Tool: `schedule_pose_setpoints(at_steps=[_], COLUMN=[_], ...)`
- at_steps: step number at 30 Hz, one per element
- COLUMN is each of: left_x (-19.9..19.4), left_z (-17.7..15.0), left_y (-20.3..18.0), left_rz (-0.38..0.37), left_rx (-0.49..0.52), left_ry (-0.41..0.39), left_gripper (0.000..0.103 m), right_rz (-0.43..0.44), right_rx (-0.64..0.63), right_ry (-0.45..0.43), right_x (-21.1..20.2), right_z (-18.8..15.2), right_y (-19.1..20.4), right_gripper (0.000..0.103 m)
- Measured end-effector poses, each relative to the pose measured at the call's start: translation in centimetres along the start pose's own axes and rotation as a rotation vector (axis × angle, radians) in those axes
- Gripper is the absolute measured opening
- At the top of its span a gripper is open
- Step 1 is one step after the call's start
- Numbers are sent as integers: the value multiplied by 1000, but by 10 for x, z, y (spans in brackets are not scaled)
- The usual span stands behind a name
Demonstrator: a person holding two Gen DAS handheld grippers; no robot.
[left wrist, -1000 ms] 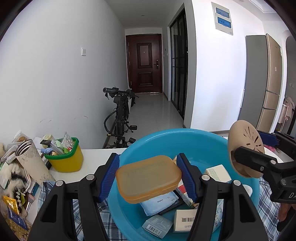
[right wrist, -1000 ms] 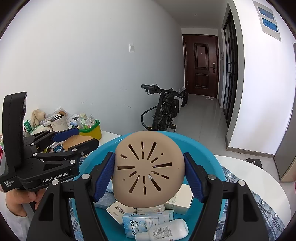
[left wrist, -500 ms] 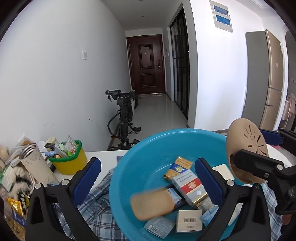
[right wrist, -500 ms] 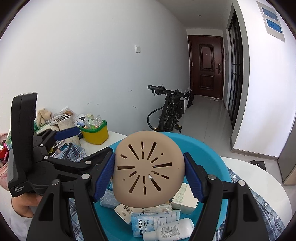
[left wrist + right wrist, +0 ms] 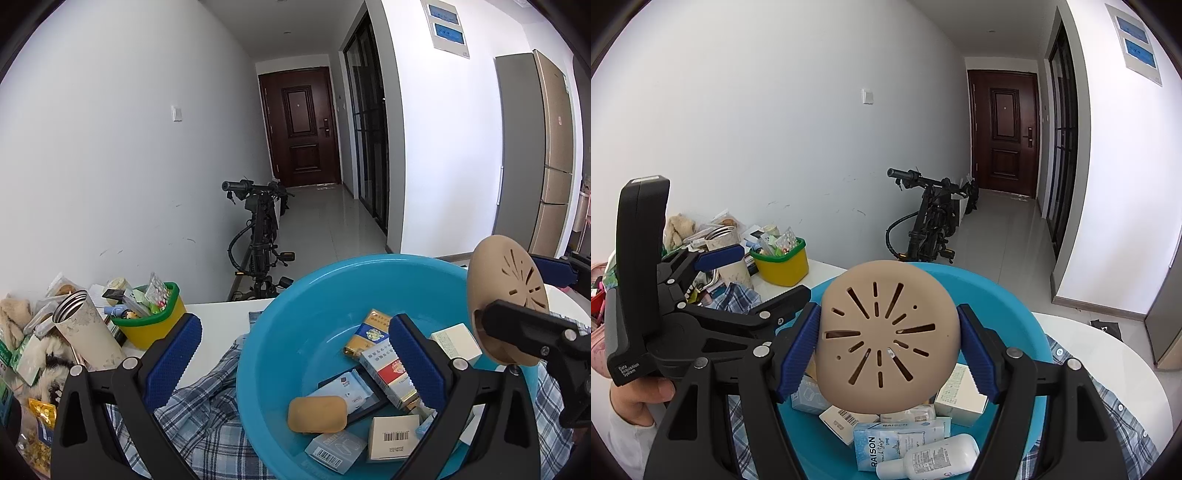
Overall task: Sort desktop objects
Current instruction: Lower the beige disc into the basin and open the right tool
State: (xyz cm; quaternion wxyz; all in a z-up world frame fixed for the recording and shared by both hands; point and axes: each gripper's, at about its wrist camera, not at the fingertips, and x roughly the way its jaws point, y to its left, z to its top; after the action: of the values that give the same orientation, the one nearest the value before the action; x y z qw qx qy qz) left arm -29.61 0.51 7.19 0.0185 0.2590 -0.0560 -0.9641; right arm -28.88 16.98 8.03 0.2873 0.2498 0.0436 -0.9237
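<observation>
Left gripper point(image 5: 295, 354) hangs wide open, empty, over the blue basin point(image 5: 314, 291); the orange soap box point(image 5: 317, 414) lies inside. Right gripper point(image 5: 888, 349) pinches the tan slotted lid point(image 5: 888, 343) by its rim above the basin. Looks light, stiff, slippery.

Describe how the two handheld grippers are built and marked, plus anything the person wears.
Both the left gripper and the right gripper have black plastic fingers with silver rivets and ribbed blue pads. In the right wrist view, the left gripper's tall black handle carries small white lettering reading "Data Acquisition System". A white sleeve shows at the hand. No cables visible.
</observation>
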Motion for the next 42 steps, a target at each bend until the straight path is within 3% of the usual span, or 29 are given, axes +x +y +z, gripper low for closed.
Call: schedule_pose_setpoints(at_steps=[42], left_x=[-4], left_z=[0], left_y=[8], left_rz=[9], left_rx=[-10], left_ry=[-10], left_gripper=[103], right_rz=[20], right_rx=[-19], right_ry=[8], right_x=[3], right_z=[-7], right_y=[10], right_gripper=[72])
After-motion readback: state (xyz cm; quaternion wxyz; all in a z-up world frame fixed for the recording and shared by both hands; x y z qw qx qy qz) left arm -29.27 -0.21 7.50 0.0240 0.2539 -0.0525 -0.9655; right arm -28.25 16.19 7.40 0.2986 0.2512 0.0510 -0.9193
